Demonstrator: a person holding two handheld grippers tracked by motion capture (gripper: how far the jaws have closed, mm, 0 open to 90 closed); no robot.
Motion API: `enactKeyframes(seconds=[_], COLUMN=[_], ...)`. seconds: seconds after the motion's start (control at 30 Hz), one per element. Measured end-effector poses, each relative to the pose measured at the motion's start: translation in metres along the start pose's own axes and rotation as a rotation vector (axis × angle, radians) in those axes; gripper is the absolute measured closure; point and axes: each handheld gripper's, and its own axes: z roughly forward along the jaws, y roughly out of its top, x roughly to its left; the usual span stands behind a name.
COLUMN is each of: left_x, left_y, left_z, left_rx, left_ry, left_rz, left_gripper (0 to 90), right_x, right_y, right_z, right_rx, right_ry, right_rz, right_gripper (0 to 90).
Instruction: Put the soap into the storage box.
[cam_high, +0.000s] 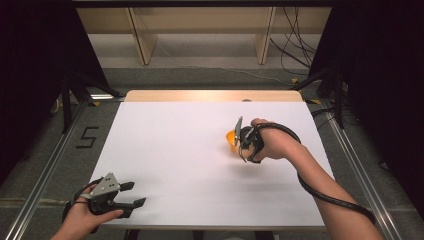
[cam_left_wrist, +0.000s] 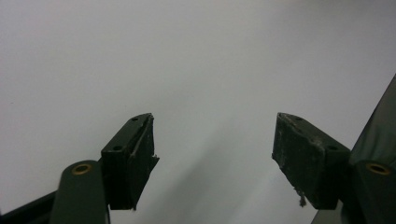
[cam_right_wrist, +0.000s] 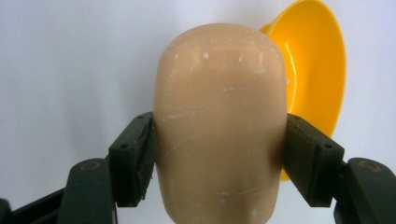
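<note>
My right gripper (cam_right_wrist: 219, 149) is shut on a rounded beige object (cam_right_wrist: 219, 126), its two black pads pressed against the object's sides. Just behind it stands a yellow bowl (cam_right_wrist: 317, 70), tipped on its edge, showing its inside. In the high view the right gripper (cam_high: 243, 137) hovers over the right half of the white table (cam_high: 190, 150), with the yellow bowl (cam_high: 230, 137) peeking out at its left. My left gripper (cam_high: 134, 194) rests near the table's front left corner, open, with nothing between its pads (cam_left_wrist: 130, 158).
The white sheet ends in a wooden strip (cam_high: 210, 95) at the far edge. Metal rails (cam_high: 50, 165) run along both sides of the table, and cables (cam_high: 295, 50) lie on the floor beyond it. A cable (cam_high: 320, 192) trails from the right gripper along the forearm.
</note>
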Motion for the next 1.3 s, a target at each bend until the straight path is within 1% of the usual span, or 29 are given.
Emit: enactKeyframes(seconds=[0.03, 0.07, 0.1, 0.17, 0.2, 0.37, 0.43, 0.47, 0.5, 0.53, 0.6, 0.63, 0.7, 0.73, 0.77, 0.8, 0.83, 0.87, 0.9, 0.97, 1.0, 1.07, 1.1, 1.13, 1.17, 1.2, 1.23, 1.27, 1.3], left_x=[0.0, 0.0, 0.0, 0.0, 0.0, 0.0, 0.001, 0.001, 0.001, 0.0, 0.0, 0.001, 0.001, 0.001, 0.0, 0.0, 0.0, 0.001, 0.001, 0.001, 0.001, 0.0, 0.0, 0.0, 0.001, 0.001, 0.002, 0.002, 0.0], left_y=[0.0, 0.0, 0.0, 0.0, 0.0, 0.0, 0.0, 0.0, 0.0, 0.0, 0.0, 0.0, 0.0, 0.0, 0.0, 0.0, 0.0, 0.0, 0.0, 0.0, 0.0, 0.0, 0.0, 0.0, 0.0, 0.0, 0.0, 0.0, 0.0], left_z=[0.0, 0.0, 0.0, 0.0, 0.0, 0.0, -0.001, 0.0, 0.0, 0.0, 0.0, -0.001, 0.0, 0.0, 0.0, 0.0, 0.0, 0.0, 0.0, 0.0, 0.0, 0.001, 0.001, 0.0, 0.0, 0.0, 0.0, 0.0, 0.0], left_rx=[0.0, -0.004, -0.002, -0.002, -0.002, -0.008, 0.004, -0.002, -0.002, -0.008, -0.004, 0.005, -0.003, -0.005, -0.009, -0.009, -0.008, -0.001, -0.003, -0.003, -0.005, -0.008, -0.008, -0.009, -0.005, -0.004, 0.0, 0.003, -0.01], left_ry=[0.0, 0.002, 0.001, 0.001, 0.001, 0.004, 0.002, 0.006, 0.006, 0.004, 0.005, 0.001, 0.006, 0.006, 0.005, 0.004, 0.004, 0.006, 0.005, 0.005, 0.005, 0.003, 0.003, 0.003, 0.005, 0.006, 0.007, 0.009, 0.004], left_rz=[0.0, -0.001, -0.001, 0.0, 0.0, -0.002, 0.008, 0.008, 0.007, -0.003, 0.004, 0.008, 0.007, 0.005, -0.002, -0.003, -0.001, 0.009, 0.008, 0.008, 0.004, -0.003, -0.002, -0.003, 0.005, 0.007, 0.016, 0.021, -0.001], left_gripper=[29.3, 29.2, 29.2, 29.2, 29.2, 29.2, 29.2, 29.2, 29.2, 29.2, 29.2, 29.2, 29.3, 29.2, 29.2, 29.2, 29.3, 29.2, 29.2, 29.3, 29.2, 29.2, 29.2, 29.2, 29.2, 29.2, 29.3, 29.2, 29.3], right_x=[0.0, 0.0, -0.001, -0.002, -0.002, -0.003, -0.005, -0.004, -0.004, -0.006, -0.007, -0.006, -0.007, -0.008, -0.008, -0.008, -0.008, -0.01, -0.01, -0.01, -0.013, -0.013, -0.012, -0.014, -0.017, -0.017, -0.014, -0.016, -0.015], right_y=[0.0, 0.0, 0.0, 0.0, 0.0, 0.001, 0.002, 0.001, 0.002, 0.002, 0.002, 0.002, 0.002, 0.002, 0.002, 0.002, 0.002, 0.002, 0.002, 0.002, 0.003, 0.003, 0.004, 0.004, 0.004, 0.004, 0.004, 0.004, 0.004], right_z=[0.0, -0.001, -0.001, 0.0, -0.001, 0.0, 0.001, 0.001, 0.001, 0.002, 0.002, 0.002, 0.003, 0.004, 0.004, 0.003, 0.003, 0.004, 0.003, 0.003, 0.003, 0.003, 0.003, 0.003, 0.004, 0.004, 0.004, 0.004, 0.003], right_rx=[0.0, 0.003, 0.001, -0.002, 0.003, -0.005, -0.018, -0.012, -0.012, -0.022, -0.02, -0.015, -0.02, -0.028, -0.028, -0.021, -0.021, -0.026, -0.017, -0.024, -0.035, -0.038, -0.024, -0.033, -0.041, -0.041, -0.023, -0.029, -0.017], right_ry=[0.0, -0.019, -0.02, -0.023, -0.029, -0.042, -0.04, -0.043, -0.045, -0.053, -0.06, -0.061, -0.063, -0.065, -0.065, -0.064, -0.066, -0.069, -0.068, -0.073, -0.077, -0.077, -0.072, -0.076, -0.082, -0.082, -0.084, -0.087, -0.085], right_rz=[0.0, 0.02, 0.026, 0.017, 0.031, 0.031, 0.01, 0.033, 0.035, 0.011, 0.011, 0.043, 0.04, 0.017, 0.017, 0.045, 0.047, 0.03, 0.051, 0.053, 0.03, 0.028, 0.062, 0.052, 0.023, 0.023, 0.073, 0.058, 0.091], right_gripper=[33.5, 33.5, 33.5, 33.5, 33.5, 33.5, 33.5, 33.5, 33.5, 33.5, 33.5, 33.4, 33.5, 33.5, 33.5, 33.4, 33.4, 33.4, 33.4, 33.5, 33.4, 33.4, 33.4, 33.4, 33.4, 33.4, 33.4, 33.4, 33.4])
